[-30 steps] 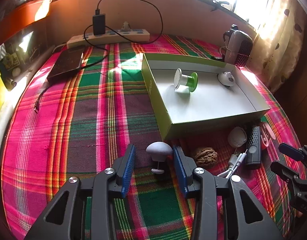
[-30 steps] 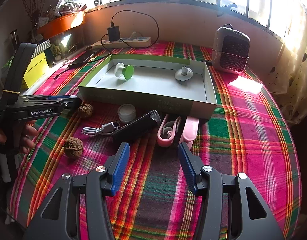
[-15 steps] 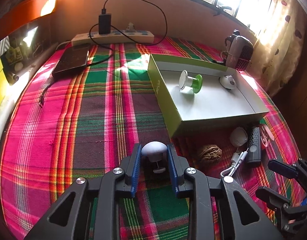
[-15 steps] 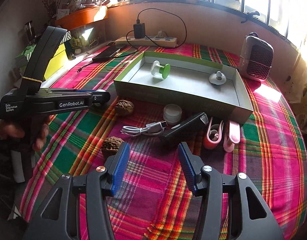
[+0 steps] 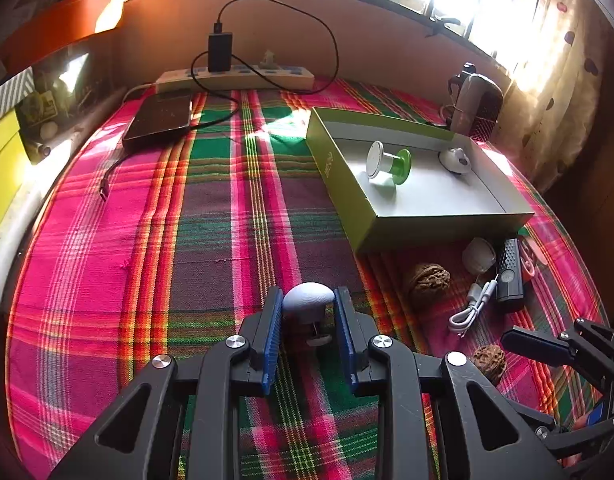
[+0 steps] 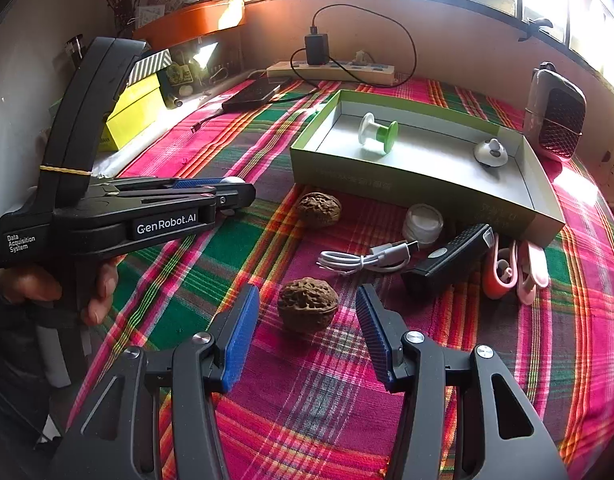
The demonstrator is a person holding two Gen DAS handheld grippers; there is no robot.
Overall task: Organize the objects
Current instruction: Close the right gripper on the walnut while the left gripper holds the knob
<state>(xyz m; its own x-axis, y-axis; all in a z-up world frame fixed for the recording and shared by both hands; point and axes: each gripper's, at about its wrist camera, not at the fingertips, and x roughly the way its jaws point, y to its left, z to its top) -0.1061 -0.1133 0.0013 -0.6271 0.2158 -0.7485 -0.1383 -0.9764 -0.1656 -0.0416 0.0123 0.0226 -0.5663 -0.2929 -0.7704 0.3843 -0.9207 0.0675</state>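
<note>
Item in hand: the grey mushroom-shaped knob, now clamped between the blue pads of our left tool; a second ago the jaws stood wide to either side of it, half a second ago they were nearly on it, and now both pads press its cap. Its small foot seems to be at or just above the plaid cloth of the surface; we cannot tell whether it has lifted. Location: near centre of the cloth, short of the near-left corner of the green box. Our right tool, unclenched and holding nothing, has swung left over the same interval and now straddles the near walnut without touching it. Already in the box: a green-and-white spool on its side and a small white knob at the far right corner. Loose on the cloth just in front of the box: a second walnut, a white jar, a coiled white cable, a black device, and pink and orange clips. Reading: the grip on the grey knob looks complete, so we judge the carry to the box comes next, with the near walnut lined up as the following pickup. Caution: the rounded cap may slip between flat pads.
</note>
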